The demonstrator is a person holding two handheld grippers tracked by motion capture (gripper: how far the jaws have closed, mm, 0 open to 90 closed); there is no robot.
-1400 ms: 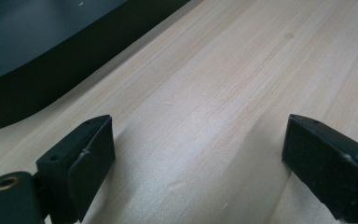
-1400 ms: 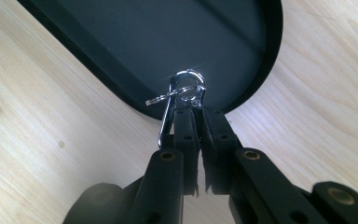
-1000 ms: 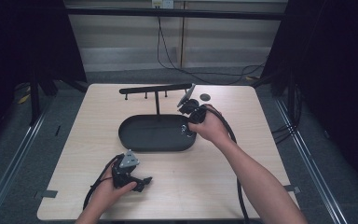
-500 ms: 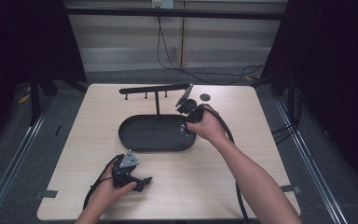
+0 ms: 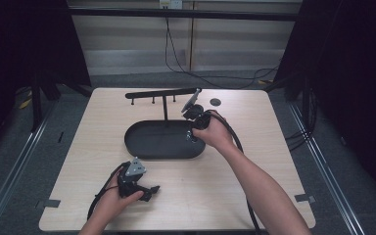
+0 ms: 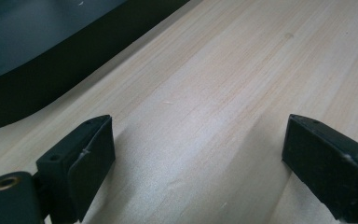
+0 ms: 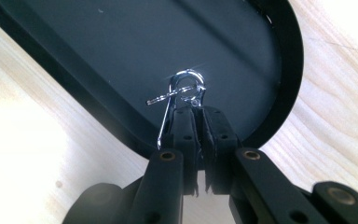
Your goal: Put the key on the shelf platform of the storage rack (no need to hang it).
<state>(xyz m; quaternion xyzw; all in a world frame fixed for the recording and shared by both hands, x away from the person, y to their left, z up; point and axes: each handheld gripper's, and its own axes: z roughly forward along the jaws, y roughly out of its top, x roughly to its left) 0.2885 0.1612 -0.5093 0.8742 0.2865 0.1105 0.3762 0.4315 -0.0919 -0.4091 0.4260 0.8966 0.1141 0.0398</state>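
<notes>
Table [image 5: 274, 161] of pale wood filled the middle of the high view, with dark floor and cables around it. One black oval tray [image 5: 147, 142] lay at the table's centre. Behind it, toward the top of the frame, stood one black rack [image 5: 162, 93], a horizontal bar on a thin post with small pegs under it. One small dark disc [image 5: 215, 102] lay on the wood to the right of the rack, apart from the tray.

The right gripper [image 5: 194, 111] was held over the tray's right end, its grey plate tilted up near the end of the rack's bar. In the right gripper view its jaws were pressed together on one small silver clasp [image 7: 182, 95], whose ring and wire loop stuck out just past the jaw tips, above the tray's dark floor [image 7: 121, 42] near its curved rim.

The left gripper [image 5: 149, 190] sat low at the lower left of the table, well apart from the clasp. In the left gripper view its two jaws stood wide apart over bare wood, nothing between them, with the tray's edge [image 6: 51, 93] in the upper left corner.
</notes>
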